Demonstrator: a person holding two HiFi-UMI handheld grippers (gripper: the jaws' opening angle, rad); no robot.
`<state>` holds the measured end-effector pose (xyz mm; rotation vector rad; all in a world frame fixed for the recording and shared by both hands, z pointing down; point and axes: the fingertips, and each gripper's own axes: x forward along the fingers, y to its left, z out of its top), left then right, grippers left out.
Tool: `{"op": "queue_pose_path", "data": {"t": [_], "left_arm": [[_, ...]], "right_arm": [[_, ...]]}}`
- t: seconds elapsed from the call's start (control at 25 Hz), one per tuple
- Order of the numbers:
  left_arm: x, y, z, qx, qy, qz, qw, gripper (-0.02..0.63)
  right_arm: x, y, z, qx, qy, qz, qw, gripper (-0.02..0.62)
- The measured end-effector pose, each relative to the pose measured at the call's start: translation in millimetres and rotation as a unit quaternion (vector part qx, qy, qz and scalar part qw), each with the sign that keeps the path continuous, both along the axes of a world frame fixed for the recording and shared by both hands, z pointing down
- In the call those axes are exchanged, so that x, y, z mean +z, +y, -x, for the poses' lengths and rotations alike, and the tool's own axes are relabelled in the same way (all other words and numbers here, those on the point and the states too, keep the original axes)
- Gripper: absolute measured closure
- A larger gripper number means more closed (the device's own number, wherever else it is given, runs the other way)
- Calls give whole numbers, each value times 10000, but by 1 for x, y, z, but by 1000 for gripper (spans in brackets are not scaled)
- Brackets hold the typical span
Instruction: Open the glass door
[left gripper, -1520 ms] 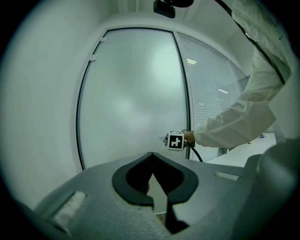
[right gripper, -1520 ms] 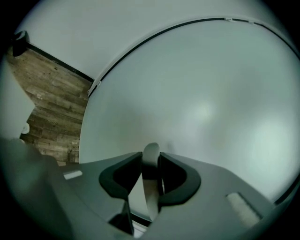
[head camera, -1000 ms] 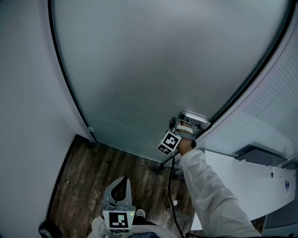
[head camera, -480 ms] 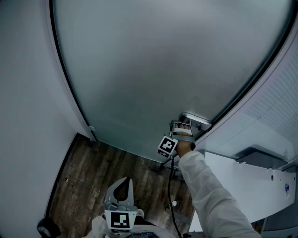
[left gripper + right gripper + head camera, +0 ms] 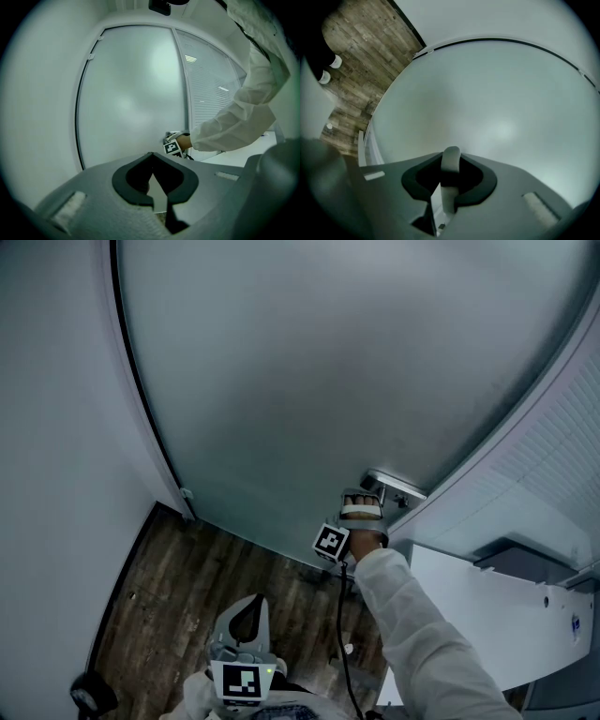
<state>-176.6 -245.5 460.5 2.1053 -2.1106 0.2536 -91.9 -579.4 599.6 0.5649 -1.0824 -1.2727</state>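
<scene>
A frosted glass door (image 5: 328, 381) fills most of the head view. Its metal handle (image 5: 396, 487) sits at the door's right edge, beside the frame. My right gripper (image 5: 364, 501) is at that handle, largely hidden by the hand holding it, and its marker cube (image 5: 330, 541) points down and left. In the right gripper view the pale handle lever (image 5: 450, 161) stands between the jaws of the right gripper (image 5: 447, 183), clamped. My left gripper (image 5: 246, 617) hangs low near my body, shut and holding nothing. In the left gripper view the left gripper (image 5: 154, 187) faces the door (image 5: 131, 93).
A white wall (image 5: 56, 427) stands left of the door, and dark wood flooring (image 5: 169, 577) lies below. Right of the handle are a slatted panel (image 5: 553, 446) and a white counter (image 5: 487, 596). A black cable (image 5: 342, 615) hangs from the right gripper.
The right hand has rolled at the handle, so its marker cube has swung down and to the left. The hand has sunk slightly. The left gripper has stayed in place.
</scene>
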Motion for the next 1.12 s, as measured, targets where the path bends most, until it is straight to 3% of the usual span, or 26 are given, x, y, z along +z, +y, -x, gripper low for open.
{"op": "queue_pose_path", "data": {"t": [0.32,0.64,0.76,0.88,1.04,1.12], "left_arm": [[-5,14,-5,34,-15,-39,10000,603],[0,29,1,8,-72,-77,9999,603],[-19,30,-30,34,-121,-126,9998,603],[-40,29,-53,45,-179,-231,9996,603],[-21,39,-34,95,-131,-307,9994,603],[-14,45,-18,105,-22,-394,9992,603]], "right_arm": [[-1,22,1,-89,2,-112,9999,523],[0,55,10,-182,-336,-29,9993,523],[-16,73,-16,-115,-532,168,9984,522],[-30,94,-34,-66,-814,398,9959,522],[-39,120,9,-283,-2048,288,9780,523],[-32,138,30,-315,-2217,327,9741,523]]}}
